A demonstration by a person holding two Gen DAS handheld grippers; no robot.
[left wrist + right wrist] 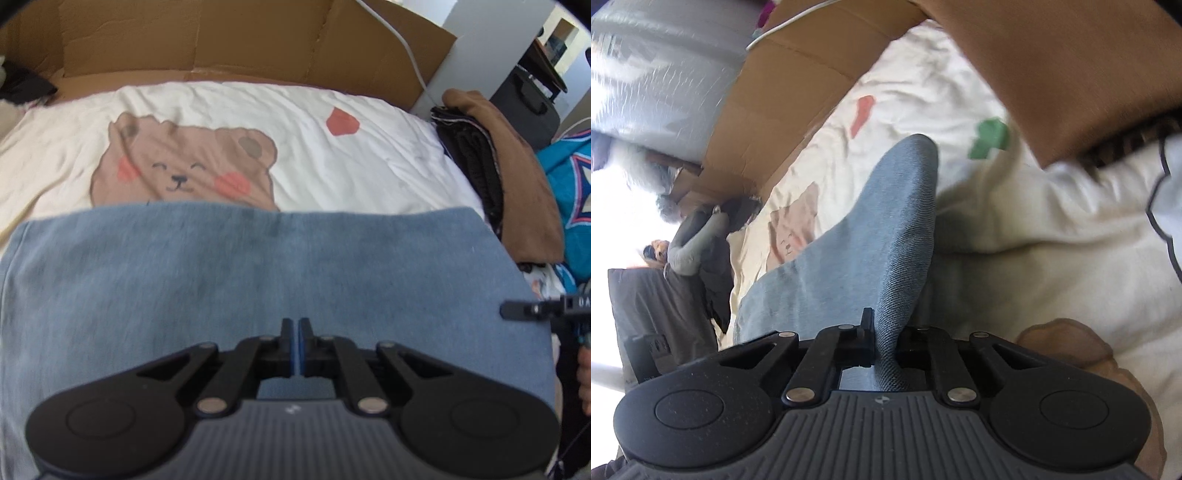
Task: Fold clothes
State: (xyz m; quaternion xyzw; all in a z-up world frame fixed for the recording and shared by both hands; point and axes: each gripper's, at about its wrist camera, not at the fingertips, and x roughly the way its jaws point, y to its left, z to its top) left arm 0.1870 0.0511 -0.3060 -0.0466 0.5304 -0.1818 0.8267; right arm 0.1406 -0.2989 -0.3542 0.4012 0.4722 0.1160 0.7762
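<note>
A blue denim garment (258, 273) lies spread on a white bed cover with a bear print (184, 170). My left gripper (295, 325) hovers over the garment's near part with its jaws closed together and nothing visible between them. My right gripper (882, 332) is rolled sideways and shut on the garment's edge (890, 258), which rises as a lifted fold between its fingers. The right gripper also shows at the right edge of the left wrist view (532, 308).
A stack of folded clothes, brown on top (517, 177), lies at the bed's right. A cardboard sheet (221, 40) stands behind the bed. A teal garment (569, 192) lies far right. Dark clothes (713, 258) are heaped at the bed's far side.
</note>
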